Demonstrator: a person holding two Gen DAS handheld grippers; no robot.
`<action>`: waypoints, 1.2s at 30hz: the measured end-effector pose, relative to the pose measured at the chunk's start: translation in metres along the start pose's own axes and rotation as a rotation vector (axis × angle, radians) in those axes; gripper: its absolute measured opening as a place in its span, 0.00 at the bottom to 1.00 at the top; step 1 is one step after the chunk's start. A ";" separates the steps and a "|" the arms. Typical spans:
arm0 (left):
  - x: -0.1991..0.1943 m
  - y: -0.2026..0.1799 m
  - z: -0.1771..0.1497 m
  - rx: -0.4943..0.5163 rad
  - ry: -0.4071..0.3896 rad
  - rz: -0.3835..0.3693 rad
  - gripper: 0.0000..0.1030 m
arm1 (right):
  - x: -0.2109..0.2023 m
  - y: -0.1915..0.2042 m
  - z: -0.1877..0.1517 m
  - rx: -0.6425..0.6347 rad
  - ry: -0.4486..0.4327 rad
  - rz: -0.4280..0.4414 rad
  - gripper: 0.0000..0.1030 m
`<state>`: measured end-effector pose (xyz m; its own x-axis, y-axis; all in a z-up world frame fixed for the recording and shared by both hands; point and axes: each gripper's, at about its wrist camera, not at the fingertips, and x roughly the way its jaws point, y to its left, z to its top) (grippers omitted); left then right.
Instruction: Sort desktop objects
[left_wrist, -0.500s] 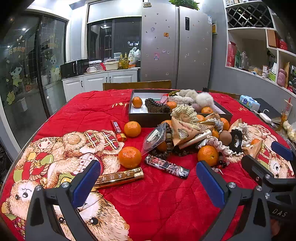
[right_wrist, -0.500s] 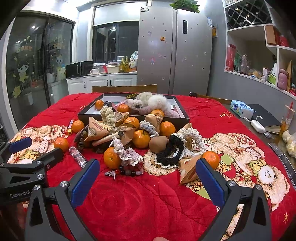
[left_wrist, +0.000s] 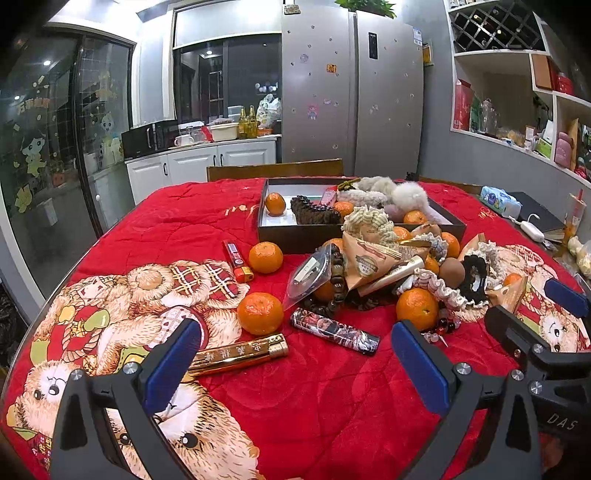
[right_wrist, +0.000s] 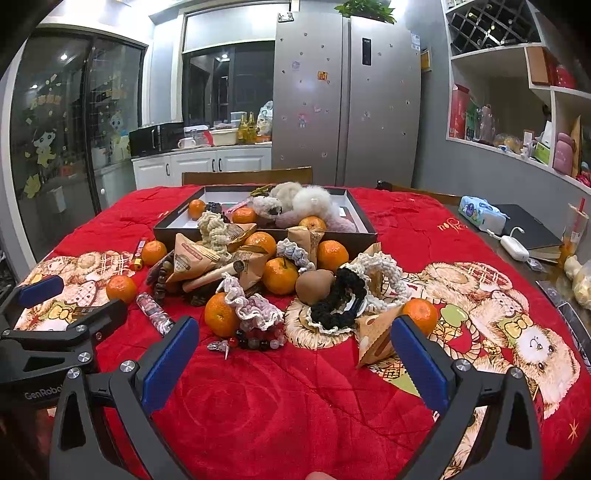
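Red plush blanket (left_wrist: 321, 398) with a teddy-bear print covers the table, and a dark shallow box (left_wrist: 280, 236) sits at its far side as the landmark. Inside the box lie a tangerine (left_wrist: 275, 204), a dark bead string (left_wrist: 314, 214) and white fluffy toys (right_wrist: 295, 201). Heaped against the box's near wall is a pile of brown paper cones (right_wrist: 192, 256), crocheted scrunchies (right_wrist: 255, 308), more tangerines and a brown egg (right_wrist: 314, 286). Nearer than the box, on its left side, lie a red lighter (left_wrist: 238, 260), two loose tangerines (left_wrist: 260, 313), a gold lighter (left_wrist: 240, 354) and a printed lighter (left_wrist: 334, 330). A black scrunchie (right_wrist: 338, 301) rests in front of the box beside the egg.

Left gripper (left_wrist: 295, 354) hovers over the blanket well short of the box, its blue-padded jaws spread wide with nothing between them. Right gripper (right_wrist: 295, 354) hangs likewise, jaws wide and empty, near the bead bracelet (right_wrist: 258, 341).
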<state>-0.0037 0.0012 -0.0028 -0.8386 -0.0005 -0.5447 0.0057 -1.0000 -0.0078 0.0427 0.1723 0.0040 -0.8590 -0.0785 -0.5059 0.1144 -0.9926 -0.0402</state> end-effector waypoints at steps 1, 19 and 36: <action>0.000 0.001 0.000 -0.003 -0.002 -0.001 1.00 | 0.000 0.000 0.000 -0.003 -0.001 0.000 1.00; -0.001 0.004 0.000 -0.020 0.003 -0.004 1.00 | 0.005 0.003 0.000 -0.015 0.025 -0.007 1.00; 0.001 0.004 -0.001 -0.021 0.011 -0.004 1.00 | 0.006 0.003 -0.001 -0.015 0.027 -0.006 1.00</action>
<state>-0.0043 -0.0032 -0.0040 -0.8326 0.0041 -0.5538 0.0133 -0.9995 -0.0274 0.0386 0.1688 0.0004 -0.8462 -0.0696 -0.5283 0.1167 -0.9916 -0.0562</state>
